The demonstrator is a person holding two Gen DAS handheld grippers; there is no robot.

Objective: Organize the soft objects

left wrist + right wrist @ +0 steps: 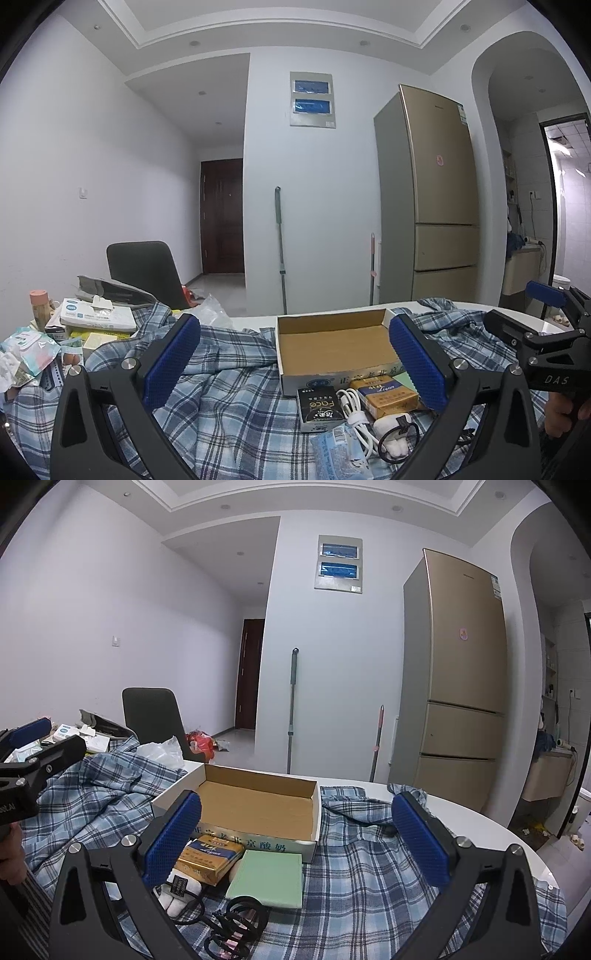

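Cloth: a blue-and-white plaid fabric sheet is lying rumpled over the white round table, spreading out beneath the box on every side.
Box: an open, shallow white cardboard box with a brown inside is sitting on the cloth with nothing showing in it; this is the landmark.
Green pad: a flat pale-green square pad is lying just in front of the box.
Yellow pack: a yellow-and-blue rectangular packet is lying against the box's front wall, left of the pad.
Black pack: a small black carton with white lettering is sitting in front of the box's left corner.
Cable: a coiled white cable is lying between the two packs.
Hair ties: black elastic loops are lying nearer than the pad.
Left gripper: its blue-padded jaws are gaping wide, holding nothing, in front of the box.
Right gripper: likewise spread wide and holding nothing, before the box.
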